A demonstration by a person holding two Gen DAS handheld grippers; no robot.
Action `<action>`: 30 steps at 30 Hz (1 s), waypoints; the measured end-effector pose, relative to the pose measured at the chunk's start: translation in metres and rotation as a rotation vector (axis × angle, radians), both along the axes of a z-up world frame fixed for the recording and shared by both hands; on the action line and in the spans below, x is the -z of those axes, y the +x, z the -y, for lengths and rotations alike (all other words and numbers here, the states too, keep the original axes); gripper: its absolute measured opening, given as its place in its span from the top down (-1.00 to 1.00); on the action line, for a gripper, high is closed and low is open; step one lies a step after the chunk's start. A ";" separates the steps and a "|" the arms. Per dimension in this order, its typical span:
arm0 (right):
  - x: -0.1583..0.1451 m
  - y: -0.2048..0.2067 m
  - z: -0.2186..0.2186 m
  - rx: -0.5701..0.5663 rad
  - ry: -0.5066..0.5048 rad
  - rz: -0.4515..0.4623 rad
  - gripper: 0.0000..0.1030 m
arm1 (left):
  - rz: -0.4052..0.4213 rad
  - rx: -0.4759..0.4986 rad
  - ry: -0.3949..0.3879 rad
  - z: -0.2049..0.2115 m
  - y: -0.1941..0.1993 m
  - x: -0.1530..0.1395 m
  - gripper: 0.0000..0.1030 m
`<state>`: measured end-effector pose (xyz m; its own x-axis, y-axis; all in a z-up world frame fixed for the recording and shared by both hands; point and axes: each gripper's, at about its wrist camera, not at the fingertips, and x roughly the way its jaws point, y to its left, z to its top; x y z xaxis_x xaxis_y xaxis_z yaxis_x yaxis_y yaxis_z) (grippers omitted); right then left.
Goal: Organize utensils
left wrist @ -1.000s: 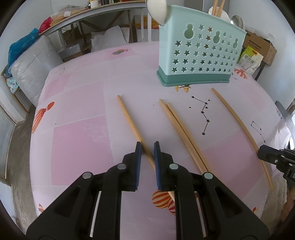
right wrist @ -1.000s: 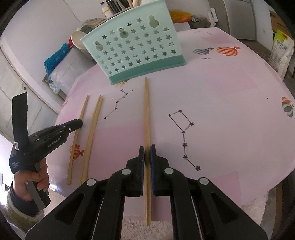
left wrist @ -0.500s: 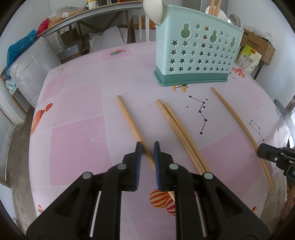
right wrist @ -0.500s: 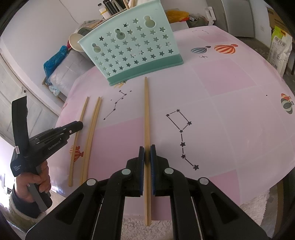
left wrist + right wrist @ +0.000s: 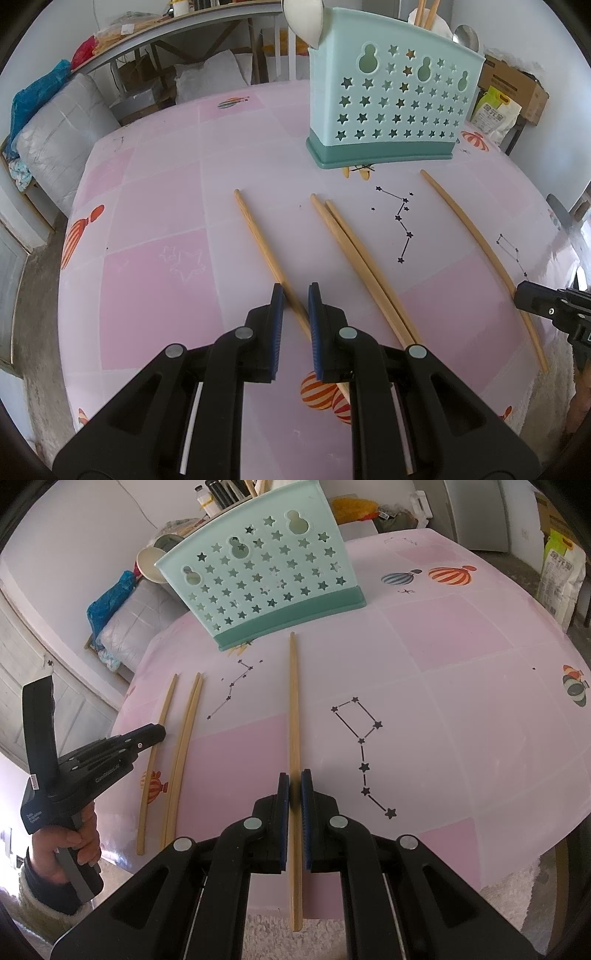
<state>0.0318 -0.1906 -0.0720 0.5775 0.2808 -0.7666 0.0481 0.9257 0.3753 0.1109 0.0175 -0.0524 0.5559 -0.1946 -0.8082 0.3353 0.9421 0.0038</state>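
Right gripper (image 5: 294, 786) clamped on a wooden chopstick (image 5: 293, 709) lying flat on the table, long axis pointing ahead toward the star-cut utensil holder (image 5: 258, 579) — left gripper (image 5: 295, 302) slightly parted, straddling another chopstick (image 5: 258, 240).

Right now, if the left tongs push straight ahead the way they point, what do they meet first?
Probably the single chopstick lying between the left tongs, then the pink tablecloth beneath it. The tongs may already touch it; depth is unclear.

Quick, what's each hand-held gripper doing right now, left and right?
Left hand-held gripper: narrowly open around a chopstick, pads not touching.
Right hand-held gripper: shut on a chopstick.
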 end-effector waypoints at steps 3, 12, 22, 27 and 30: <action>-0.003 0.007 -0.002 -0.024 -0.028 0.000 0.84 | 0.000 0.002 0.010 0.003 0.001 0.000 0.76; -0.018 0.044 -0.013 -0.062 -0.128 0.048 0.46 | -0.001 0.006 0.035 0.008 0.004 0.001 0.76; -0.009 0.078 -0.024 -0.081 -0.224 0.031 0.59 | 0.001 0.014 0.052 0.011 0.005 0.001 0.76; -0.007 0.079 -0.023 -0.068 -0.241 0.029 0.81 | 0.004 0.016 0.060 0.011 0.005 0.001 0.76; -0.006 0.078 -0.021 -0.062 -0.230 0.028 0.86 | 0.006 0.016 0.066 0.011 0.005 0.001 0.76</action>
<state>0.1102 -0.1699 -0.0656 0.5861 0.1363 -0.7987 -0.0192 0.9878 0.1544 0.1156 0.0060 -0.0532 0.5577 -0.1501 -0.8164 0.3501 0.9343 0.0674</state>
